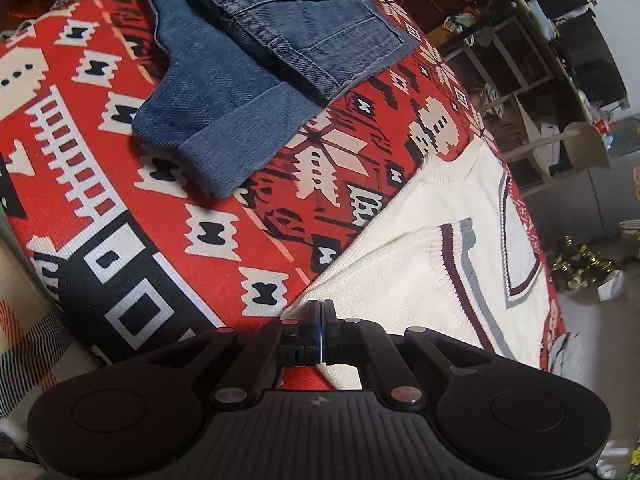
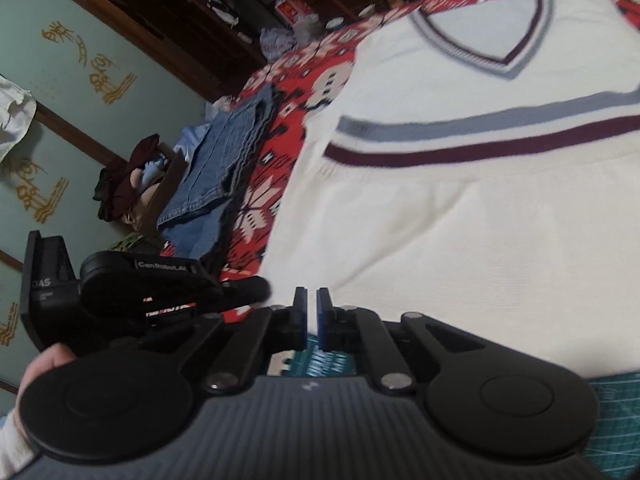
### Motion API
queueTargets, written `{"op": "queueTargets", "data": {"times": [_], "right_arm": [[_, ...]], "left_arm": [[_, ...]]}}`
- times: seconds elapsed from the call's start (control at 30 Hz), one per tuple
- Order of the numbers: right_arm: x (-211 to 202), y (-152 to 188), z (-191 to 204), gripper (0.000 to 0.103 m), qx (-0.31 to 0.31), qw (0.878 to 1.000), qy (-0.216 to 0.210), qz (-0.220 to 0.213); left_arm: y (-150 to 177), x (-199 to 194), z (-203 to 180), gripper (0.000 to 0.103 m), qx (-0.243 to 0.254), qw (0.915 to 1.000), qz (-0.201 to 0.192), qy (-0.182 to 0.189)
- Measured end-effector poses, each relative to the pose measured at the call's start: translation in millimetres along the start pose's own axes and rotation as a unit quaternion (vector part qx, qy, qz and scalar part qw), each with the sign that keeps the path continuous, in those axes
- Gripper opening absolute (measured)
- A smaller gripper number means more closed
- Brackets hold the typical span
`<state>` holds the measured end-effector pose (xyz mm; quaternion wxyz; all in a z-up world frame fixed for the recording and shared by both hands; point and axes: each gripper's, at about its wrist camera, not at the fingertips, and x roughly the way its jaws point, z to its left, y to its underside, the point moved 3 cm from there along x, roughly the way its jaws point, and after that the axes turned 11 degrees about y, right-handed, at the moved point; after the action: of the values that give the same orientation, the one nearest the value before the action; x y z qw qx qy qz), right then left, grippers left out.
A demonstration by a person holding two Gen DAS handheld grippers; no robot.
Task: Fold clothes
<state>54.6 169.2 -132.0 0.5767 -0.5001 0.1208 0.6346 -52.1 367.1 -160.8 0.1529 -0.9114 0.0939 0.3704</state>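
A red blanket (image 1: 120,184) with white and black geometric figures covers the counter. Folded blue jeans (image 1: 248,64) lie on it toward 11 o'clock in the left wrist view; a cream sweater (image 2: 460,220) with grey and maroon stripes lies spread flat toward 3 o'clock. The left tongs (image 1: 321,305) are closed, pinching the sweater's near corner. The right tongs (image 2: 312,294) hang over the sweater's lower part with a thin slit between the pads; whether cloth is caught there cannot be told. In the right wrist view, pale green panels (image 2: 60,80) with gold figures stand at 9 o'clock, and cluttered dark shelves (image 2: 224,4) at 12 o'clock.
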Motion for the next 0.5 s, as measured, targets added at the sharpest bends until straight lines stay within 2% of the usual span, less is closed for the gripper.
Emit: {"op": "queueTargets", "data": {"times": [0.1, 0.17, 0.2, 0.23, 0.37, 0.5], "right_arm": [[22, 1, 15, 0.004, -0.005, 1.000, 0.003, 0.023], [29, -2, 11, 0.004, -0.011, 0.999, 0.022, 0.023], [33, -3, 9, 0.000, -0.014, 0.999, 0.032, 0.023], [36, -4, 6, 0.000, -0.015, 0.999, 0.041, 0.023], [36, -24, -16, 0.000, 0.031, 0.998, 0.057, 0.001], [34, -47, -34, 0.000, 0.041, 0.996, 0.082, -0.019]], "left_arm": [[0, 0, 0, 0.003, 0.002, 1.0000, 0.000, 0.002], [1, 0, 0, 0.003, 0.006, 1.0000, 0.000, 0.002], [1, 0, -1, 0.003, 0.009, 1.0000, 0.000, 0.002], [1, 0, -1, 0.003, 0.010, 1.0000, 0.000, 0.002], [0, 0, 3, 0.003, -0.003, 0.9999, -0.001, 0.010], [0, -1, 5, 0.003, -0.011, 0.9998, -0.003, 0.015]]}}
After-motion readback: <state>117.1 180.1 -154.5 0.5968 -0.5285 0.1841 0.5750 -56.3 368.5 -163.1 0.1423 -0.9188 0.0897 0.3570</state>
